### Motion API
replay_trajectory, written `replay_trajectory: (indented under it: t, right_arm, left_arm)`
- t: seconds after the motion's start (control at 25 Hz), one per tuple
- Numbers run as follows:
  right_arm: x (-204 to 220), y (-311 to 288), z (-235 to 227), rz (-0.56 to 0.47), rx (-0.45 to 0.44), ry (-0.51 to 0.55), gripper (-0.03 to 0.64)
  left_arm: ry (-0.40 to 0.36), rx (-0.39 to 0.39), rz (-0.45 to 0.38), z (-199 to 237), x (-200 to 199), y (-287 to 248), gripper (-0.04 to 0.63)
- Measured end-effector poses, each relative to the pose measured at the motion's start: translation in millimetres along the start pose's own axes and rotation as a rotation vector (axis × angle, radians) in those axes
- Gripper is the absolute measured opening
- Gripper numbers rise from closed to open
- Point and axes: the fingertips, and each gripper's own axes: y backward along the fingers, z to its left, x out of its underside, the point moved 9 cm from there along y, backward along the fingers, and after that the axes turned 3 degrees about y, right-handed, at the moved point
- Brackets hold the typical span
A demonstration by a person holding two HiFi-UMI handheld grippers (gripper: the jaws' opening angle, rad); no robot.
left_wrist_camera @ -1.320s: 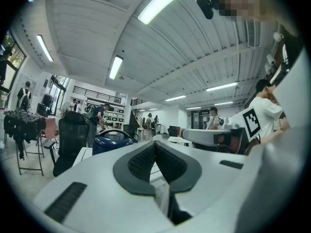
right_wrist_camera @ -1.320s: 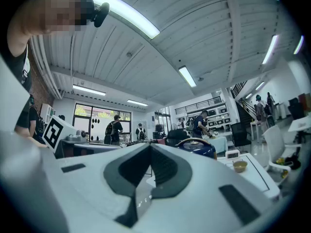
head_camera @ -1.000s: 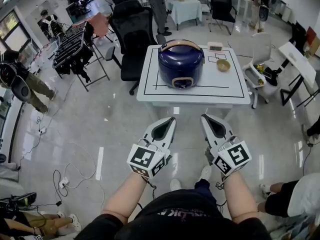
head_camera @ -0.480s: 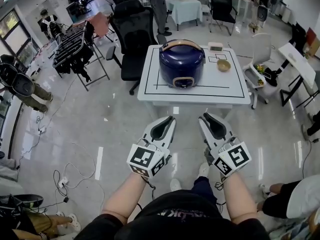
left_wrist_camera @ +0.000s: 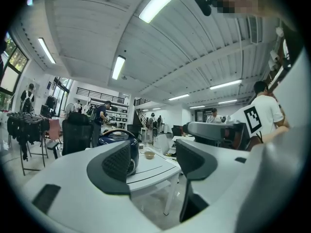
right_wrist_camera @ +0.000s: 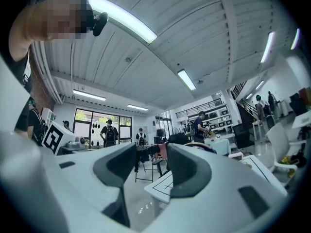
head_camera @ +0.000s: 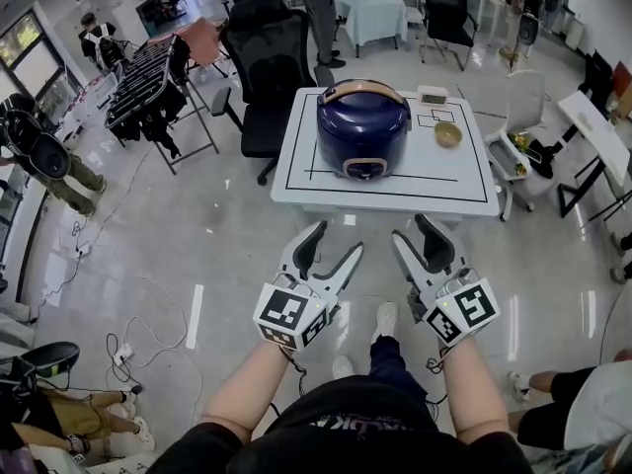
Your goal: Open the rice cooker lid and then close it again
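Ahead of both tongs and well apart from them, the rice cooker [head_camera: 362, 144] stands on the white desk [head_camera: 454, 181]. Its lid [head_camera: 360, 115] is down and the carry handle [head_camera: 362, 89] arches over the far edge. A small bowl [head_camera: 448, 133] sits on the desk beyond the right tongs [head_camera: 410, 227], near the cooker's right flank.

Condition of the left tongs [head_camera: 336, 240]: the jaws have just been opening and stand wide apart, with nothing between them but air. The right tongs are in the same condition, spread wide and empty. Both are held about level over bare floor, short of the desk's near edge.

Assessment: I judge the task not yet begun, and the approach comes first.

Hazards noted:
- The lid release appears to sit low on the cooker's near face. If I press there with one pair of tongs and do not steady the body, the cooker may slide away across the smooth desk.
- A sprung lid could fly up and strike tongs held above it.
- A wide swing of the right tongs could knock the bowl.
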Motion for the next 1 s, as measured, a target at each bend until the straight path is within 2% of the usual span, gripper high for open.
replay_trajectory:
  t: [0.36, 1.0]
  right_arm:
    - [-3, -46, -50, 0.003, -0.037, 0.037, 0.202]
    - [10, -143, -155, 0.021, -0.13, 0.031, 0.204]
  left_arm:
    - [-0.01, -0.034, -0.003, 26, -11, -50, 0.296]
    - [0.004, -0.122, 0.006, 85, -18, -155, 0.296]
